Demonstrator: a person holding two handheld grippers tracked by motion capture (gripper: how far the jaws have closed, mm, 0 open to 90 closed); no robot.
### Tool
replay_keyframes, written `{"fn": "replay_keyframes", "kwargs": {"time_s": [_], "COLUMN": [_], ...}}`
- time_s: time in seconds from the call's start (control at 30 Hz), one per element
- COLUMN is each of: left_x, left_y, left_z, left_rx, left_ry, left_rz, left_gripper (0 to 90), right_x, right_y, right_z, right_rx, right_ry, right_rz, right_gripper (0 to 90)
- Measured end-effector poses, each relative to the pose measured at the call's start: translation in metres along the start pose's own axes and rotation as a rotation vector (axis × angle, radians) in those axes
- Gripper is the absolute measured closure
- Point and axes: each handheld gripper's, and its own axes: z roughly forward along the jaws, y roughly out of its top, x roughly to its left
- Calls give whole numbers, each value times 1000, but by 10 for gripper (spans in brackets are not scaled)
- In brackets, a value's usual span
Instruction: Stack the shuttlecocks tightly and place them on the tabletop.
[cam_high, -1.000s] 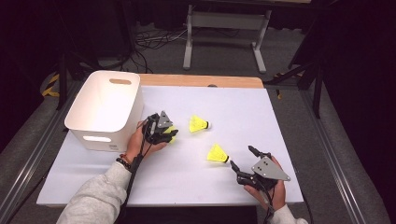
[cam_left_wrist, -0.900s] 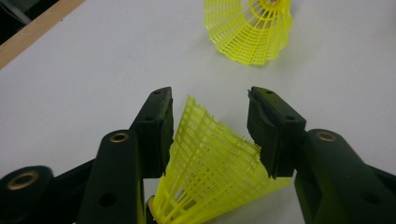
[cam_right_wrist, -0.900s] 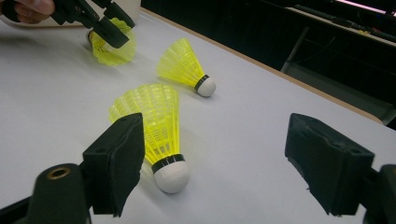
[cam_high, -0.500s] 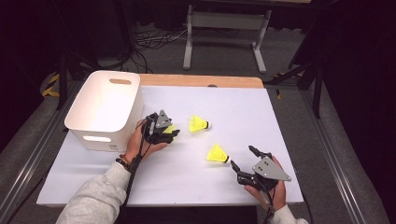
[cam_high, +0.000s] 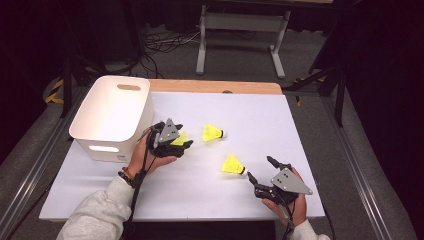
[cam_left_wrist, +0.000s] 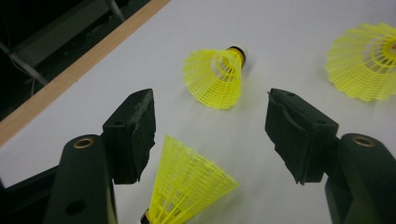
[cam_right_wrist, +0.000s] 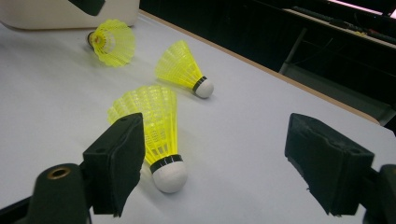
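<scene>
The left gripper (cam_high: 184, 145), jaws just opening with a shuttlecock (cam_left_wrist: 187, 184) loose between them beside the bin (cam_high: 112, 117) near the table's left edge, seems to be releasing; the right gripper (cam_high: 260, 175) waits open by the shuttlecock (cam_high: 233, 164) near the front edge, to be gripped next.

No lettering, label, brand mark, number or sign can be read anywhere in these views: not on the white plastic bin, the yellow mesh shuttlecocks, the black two-jaw grippers or the white table top.
</scene>
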Motion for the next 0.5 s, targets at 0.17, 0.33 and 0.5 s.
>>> {"fn": "replay_keyframes", "kwargs": {"time_s": [0.17,0.33,0.5], "left_x": [-9,-15,-24], "left_y": [-6,-13,-27], "left_z": [-19,-39,-62], "left_rx": [-31,-90,-141], "left_ry": [-3,0,-10], "left_rz": [52,61,70], "left_gripper": [295,222,197], "right_x": [-1,0,-1], "right_y": [1,1,1], "right_z": [-2,-3,-3], "right_rx": [-4,-2,-6], "right_ry": [-10,-19,-21], "right_rz": [0,-1,7], "right_gripper": [212,213,215]}}
